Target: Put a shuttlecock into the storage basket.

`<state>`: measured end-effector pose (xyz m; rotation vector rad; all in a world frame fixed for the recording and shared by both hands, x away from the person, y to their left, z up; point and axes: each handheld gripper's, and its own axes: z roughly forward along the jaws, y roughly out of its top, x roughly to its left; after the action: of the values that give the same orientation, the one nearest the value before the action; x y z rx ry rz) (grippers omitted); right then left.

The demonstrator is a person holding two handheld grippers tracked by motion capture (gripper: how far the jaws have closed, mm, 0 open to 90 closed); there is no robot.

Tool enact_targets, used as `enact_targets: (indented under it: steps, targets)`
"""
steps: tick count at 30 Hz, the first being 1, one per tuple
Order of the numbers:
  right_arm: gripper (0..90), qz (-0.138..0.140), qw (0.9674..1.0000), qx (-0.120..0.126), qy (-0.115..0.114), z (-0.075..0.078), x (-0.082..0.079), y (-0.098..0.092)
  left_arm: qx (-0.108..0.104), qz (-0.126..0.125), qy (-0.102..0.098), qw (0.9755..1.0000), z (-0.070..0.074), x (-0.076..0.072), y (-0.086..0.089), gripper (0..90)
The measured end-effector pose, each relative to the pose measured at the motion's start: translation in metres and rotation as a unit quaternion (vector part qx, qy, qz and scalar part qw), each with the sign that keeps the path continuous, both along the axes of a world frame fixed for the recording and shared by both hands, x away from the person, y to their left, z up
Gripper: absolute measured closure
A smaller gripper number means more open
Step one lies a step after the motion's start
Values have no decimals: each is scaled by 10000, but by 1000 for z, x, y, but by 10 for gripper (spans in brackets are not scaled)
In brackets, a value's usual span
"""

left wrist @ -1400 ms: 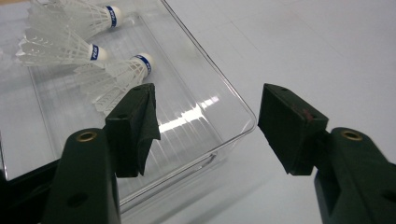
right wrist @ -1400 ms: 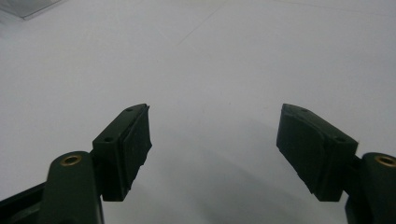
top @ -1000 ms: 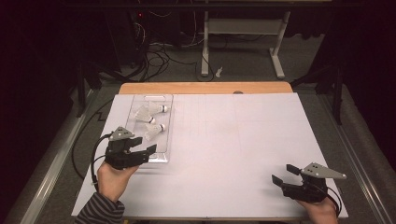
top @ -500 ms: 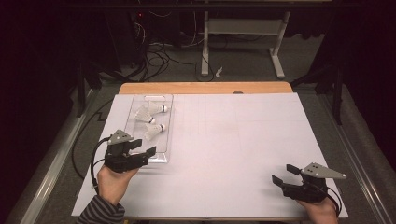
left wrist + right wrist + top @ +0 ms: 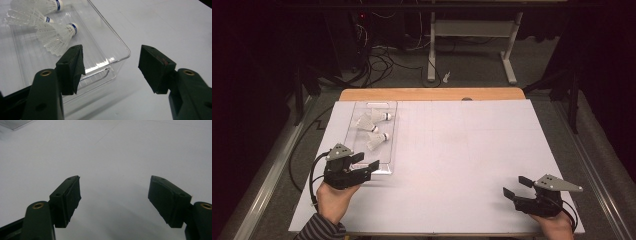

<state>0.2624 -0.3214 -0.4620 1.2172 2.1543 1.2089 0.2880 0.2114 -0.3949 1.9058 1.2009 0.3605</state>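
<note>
Tray (image 5: pixel 391 131) of clear plastic, lying on the left part of the white sheet (image 5: pixel 462 150) with three shuttlecocks (image 5: pixel 377 140) inside it, all on their sides and gathered in its far half. In the left gripper view we see the nearest shuttlecock (image 5: pixel 58 37) with its cork pointing towards the tray's right wall (image 5: pixel 117 40), and the tray's near half bare.

Left gripper (image 5: pixel 368 161) sits at the tray's near right corner with its jaws wide apart and nothing between the pads. Seen along its own jaws, the left gripper (image 5: pixel 112 67) frames that corner: one pad hangs over the near wall, the other over bare sheet. We cannot tell whether that pad touches the wall. Compared with a second ago, we note only a slight slide of this hand towards the table's near edge. The jaws stand as wide as before, and tray and shuttlecocks lie where they were.

Right gripper (image 5: pixel 515 186) rests well apart at the near right of the sheet, unmoved, and in its own view the right gripper (image 5: pixel 113 200) has its jaws spread over empty sheet.

We judge that no grasp has begun. The small shift reads as lining up on the tray's corner or rim, so closing on it is the step not yet done.
</note>
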Motion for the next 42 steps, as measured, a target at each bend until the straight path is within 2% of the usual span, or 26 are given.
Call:
enact_targets:
  steps: [18,33,42]
  targets:
    - [265,-4,10000,-5,5,0,0,0,-163,11,-55,9999,-13,-8,2,368]
    - [265,-3,10000,-5,1,0,0,0,-162,54,-195,9997,-20,-14,6,354]
    - [265,-1,10000,-2,-1,0,0,0,-226,76,-189,9995,-27,-15,6,351]
